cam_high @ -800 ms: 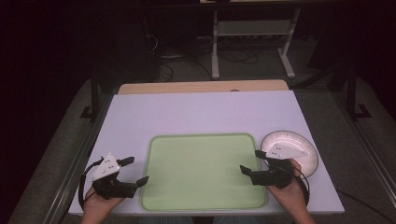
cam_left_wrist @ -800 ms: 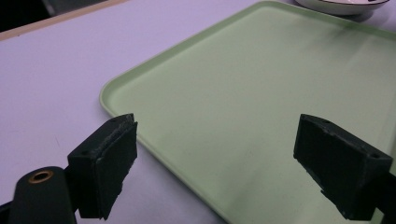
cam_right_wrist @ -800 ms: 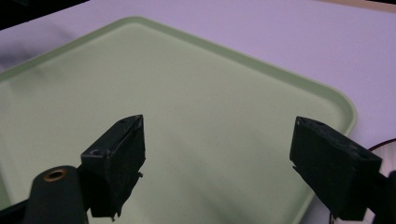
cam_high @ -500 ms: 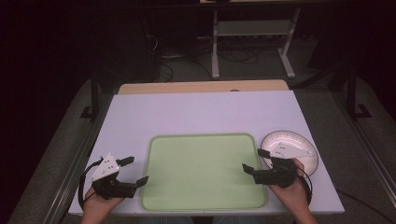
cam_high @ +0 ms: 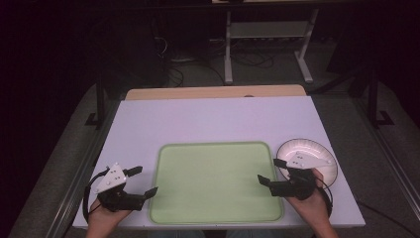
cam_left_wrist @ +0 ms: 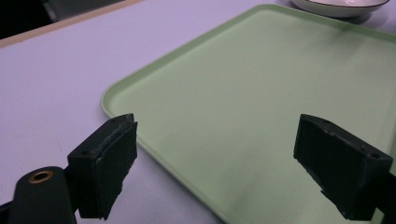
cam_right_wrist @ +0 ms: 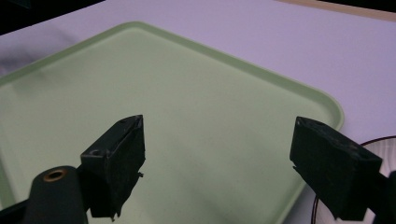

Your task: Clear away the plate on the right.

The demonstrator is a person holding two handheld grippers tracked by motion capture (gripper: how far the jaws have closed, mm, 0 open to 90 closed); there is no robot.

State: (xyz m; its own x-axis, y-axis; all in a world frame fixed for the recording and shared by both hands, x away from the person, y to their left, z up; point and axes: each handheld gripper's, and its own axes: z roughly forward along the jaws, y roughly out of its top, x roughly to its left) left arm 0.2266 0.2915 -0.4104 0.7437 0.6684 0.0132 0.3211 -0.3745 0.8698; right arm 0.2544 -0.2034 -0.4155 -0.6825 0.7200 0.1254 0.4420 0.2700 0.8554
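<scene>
A pale green tray lies at the front middle of the white table, with nothing on it. My left gripper is open at the tray's left edge, one jaw over the table and the other over the tray rim. My right gripper is open at the tray's right edge, next to a white plate. In the left gripper view, the open gripper frames the tray, with the plate beyond. In the right gripper view, the open gripper spans the tray's corner and the plate's rim.
A wooden strip runs along the table's far edge. Beyond it, a metal stand and cables sit on the dark floor. Metal rails flank the table on both sides.
My right gripper has shifted slightly to the right, toward the plate. The left gripper, tray and plate have not moved.
</scene>
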